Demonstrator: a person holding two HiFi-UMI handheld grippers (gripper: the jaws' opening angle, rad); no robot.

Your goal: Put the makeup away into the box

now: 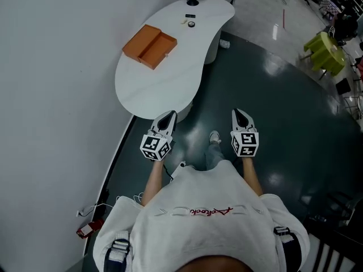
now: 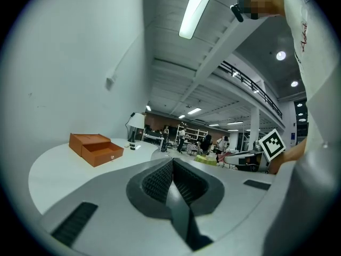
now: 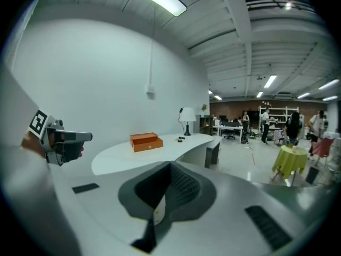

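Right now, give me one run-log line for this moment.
left tool: shut, empty | right tool: shut, empty | orange box: open on white table | makeup: by lamp, untouched

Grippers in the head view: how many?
2. The left gripper is at the white table's near end; the right gripper is beside it, over the dark floor. None seems hidden.

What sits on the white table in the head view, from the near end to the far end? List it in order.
On the white table, from near to far: open orange box → small makeup items → lamp.
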